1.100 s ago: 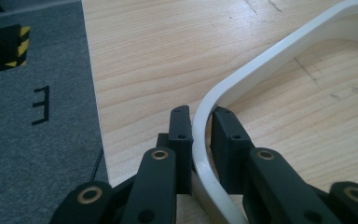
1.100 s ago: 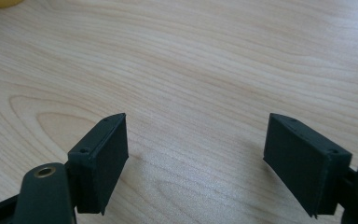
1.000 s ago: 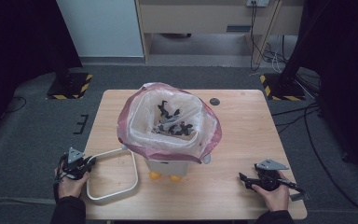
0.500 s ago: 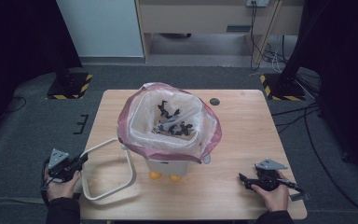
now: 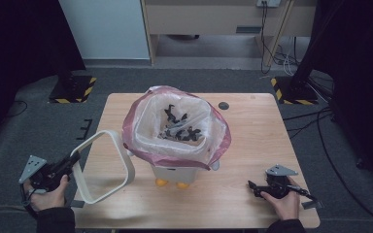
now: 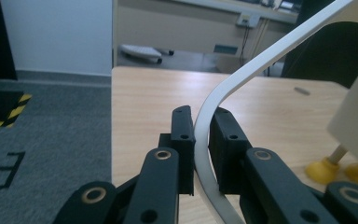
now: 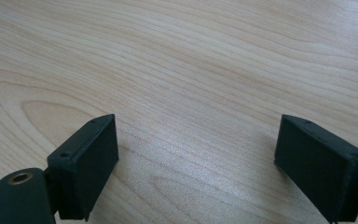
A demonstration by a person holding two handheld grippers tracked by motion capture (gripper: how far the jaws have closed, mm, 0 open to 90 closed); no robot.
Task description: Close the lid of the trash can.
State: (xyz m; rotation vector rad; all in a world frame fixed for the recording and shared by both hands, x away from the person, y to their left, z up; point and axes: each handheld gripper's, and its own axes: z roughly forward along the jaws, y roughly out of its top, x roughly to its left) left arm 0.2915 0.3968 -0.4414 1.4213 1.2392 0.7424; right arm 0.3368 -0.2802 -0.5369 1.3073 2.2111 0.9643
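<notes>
High view: left tongs (image 5: 73,159) pinch the white ring (image 5: 104,165) beside the bin (image 5: 175,133) on the table (image 5: 252,145). Right tongs (image 5: 250,186) hang open, empty. Thin ring might slip out and drop.

Bare table (image 5: 252,145) lies ahead of the right gripper (image 5: 253,186), up to the lined bin (image 5: 175,131). The white frame (image 5: 104,167), clamped in the left gripper (image 5: 73,160), blocks the way to the bin's left side.
</notes>
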